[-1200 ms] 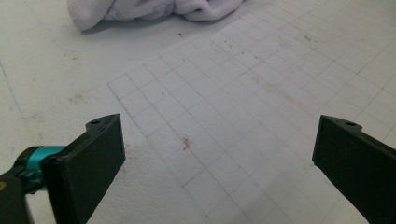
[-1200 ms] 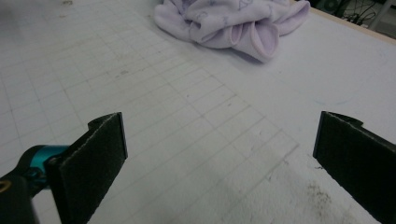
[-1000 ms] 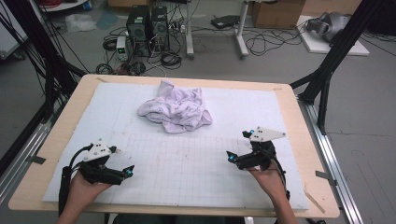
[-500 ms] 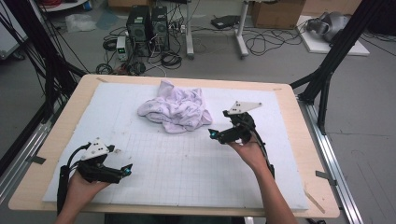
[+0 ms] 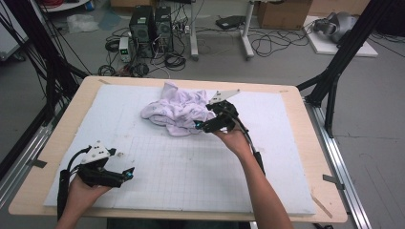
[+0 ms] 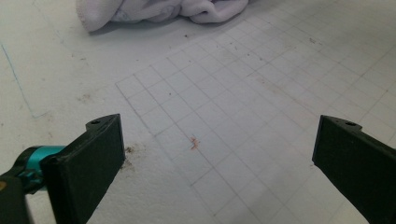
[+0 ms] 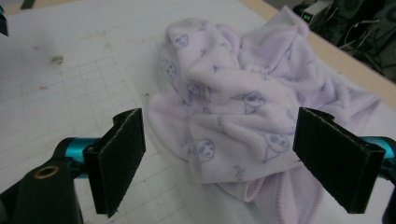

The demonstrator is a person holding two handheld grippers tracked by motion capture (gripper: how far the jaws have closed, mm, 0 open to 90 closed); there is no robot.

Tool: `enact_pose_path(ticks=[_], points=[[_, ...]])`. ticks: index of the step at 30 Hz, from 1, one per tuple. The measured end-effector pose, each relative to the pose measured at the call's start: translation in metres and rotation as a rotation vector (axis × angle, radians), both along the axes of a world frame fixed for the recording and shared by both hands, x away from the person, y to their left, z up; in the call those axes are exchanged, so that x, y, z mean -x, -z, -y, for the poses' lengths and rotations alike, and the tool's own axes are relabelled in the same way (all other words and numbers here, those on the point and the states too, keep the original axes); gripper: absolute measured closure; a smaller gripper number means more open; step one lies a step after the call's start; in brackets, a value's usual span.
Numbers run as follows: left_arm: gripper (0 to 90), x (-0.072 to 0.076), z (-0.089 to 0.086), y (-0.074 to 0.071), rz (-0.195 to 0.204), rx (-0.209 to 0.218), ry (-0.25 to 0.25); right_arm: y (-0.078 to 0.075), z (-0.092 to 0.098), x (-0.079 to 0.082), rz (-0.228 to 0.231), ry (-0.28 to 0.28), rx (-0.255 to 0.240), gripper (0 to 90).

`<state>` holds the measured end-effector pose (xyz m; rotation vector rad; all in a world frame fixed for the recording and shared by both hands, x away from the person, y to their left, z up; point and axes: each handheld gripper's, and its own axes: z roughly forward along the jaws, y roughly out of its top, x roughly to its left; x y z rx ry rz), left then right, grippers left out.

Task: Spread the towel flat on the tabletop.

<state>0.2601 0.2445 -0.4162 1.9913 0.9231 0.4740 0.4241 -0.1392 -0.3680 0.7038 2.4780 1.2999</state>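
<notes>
On the white gridded mat (image 5: pixel 191 176), toward 12 o'clock from its middle, lies a crumpled pale lilac cloth (image 5: pixel 176 110) with a small printed figure pattern. It sits bunched in folds, a hemmed edge turned toward the near side.

Right gripper (image 5: pixel 204 125): at the cloth's 3 o'clock edge in the high view, tips pointing toward 9 o'clock into the folds. In the right gripper view its two black pads stand wide apart, one at 8 o'clock and one at 4 o'clock of the frame, with the cloth (image 7: pixel 243 126) lying beyond and between them. The pads do not press on the fabric; nothing is held. The jaws have just been closing a little, with no thing gripped between them. Whether the tips touch the cloth, cannot tell from the high view.

Left gripper (image 5: pixel 128 174): at 7 o'clock of the mat, well apart from the cloth, held low over the mat by the left hand (image 5: pixel 81 193). In the left gripper view the pads stand wide apart over bare grid (image 6: pixel 224 116), nothing between them; the cloth's edge (image 6: pixel 140 11) shows far off at 12 o'clock of that frame.

The mat rests on a wooden tabletop (image 5: pixel 320 143). Small brown marks dot the mat near the left gripper. Beyond the table at 12 o'clock, computer towers (image 5: pixel 153 24) and cables lie on the floor.
</notes>
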Motion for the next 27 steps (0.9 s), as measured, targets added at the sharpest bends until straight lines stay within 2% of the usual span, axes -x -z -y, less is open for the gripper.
enact_pose_path(ticks=[1, 2, 4, 7, 11, 13, 14, 15, 17, 18, 20, 22, 23, 25, 26, 27], points=[[2.9, 0.0, 0.0, 0.0, 0.0, 0.0, 0.0, 0.004, -0.003, -0.002, -0.009, -0.001, 0.004, 17.2], [2.9, 0.0, 0.0, 0.0, 0.0, 0.0, -0.001, 0.015, -0.01, -0.009, -0.035, -0.003, 0.023, 18.4], [2.9, -0.001, -0.001, 0.001, -0.004, -0.004, -0.002, 0.023, -0.015, -0.013, -0.051, -0.004, 0.033, 19.8], [2.9, -0.002, 0.0, 0.002, -0.007, -0.004, -0.002, 0.035, -0.025, -0.019, -0.06, -0.003, 0.072, 20.0], [2.9, -0.001, 0.0, 0.002, -0.011, -0.005, 0.002, 0.048, -0.035, -0.025, -0.063, 0.018, 0.097, 20.4], [2.9, -0.002, 0.0, 0.002, -0.012, -0.01, 0.005, 0.054, -0.04, -0.026, -0.055, 0.025, 0.129, 20.5], [2.9, -0.002, 0.001, 0.003, -0.011, -0.005, 0.001, 0.054, -0.04, -0.026, -0.055, 0.025, 0.129, 20.5], [2.9, -0.002, 0.001, 0.003, -0.012, -0.005, 0.0, 0.061, -0.047, -0.027, -0.034, 0.037, 0.167, 20.7], [2.9, -0.002, 0.001, 0.004, -0.014, -0.005, 0.0, 0.063, -0.05, -0.027, -0.023, 0.038, 0.185, 20.7], [2.9, -0.002, 0.001, 0.004, -0.016, -0.009, 0.003, 0.068, -0.058, -0.025, 0.016, 0.05, 0.237, 20.8], [2.9, -0.003, 0.001, 0.004, -0.015, -0.007, 0.003, 0.071, -0.064, -0.023, 0.055, 0.064, 0.278, 21.2], [2.9, -0.003, 0.001, 0.004, -0.015, -0.008, 0.002, 0.072, -0.066, -0.022, 0.07, 0.066, 0.291, 22.8], [2.9, -0.003, 0.001, 0.004, -0.016, -0.009, -0.001, 0.071, -0.066, -0.022, 0.069, 0.083, 0.292, 30.8], [2.9, -0.002, 0.002, 0.005, -0.018, -0.01, 0.0, 0.071, -0.065, -0.022, 0.079, 0.084, 0.296, 34.4], [2.9, -0.002, 0.002, 0.004, -0.018, -0.011, 0.0, 0.07, -0.063, -0.022, 0.092, 0.088, 0.303, 42.4], [2.9, -0.002, 0.002, 0.004, -0.018, -0.011, -0.001, 0.07, -0.062, -0.022, 0.093, 0.091, 0.304, 45.4]])
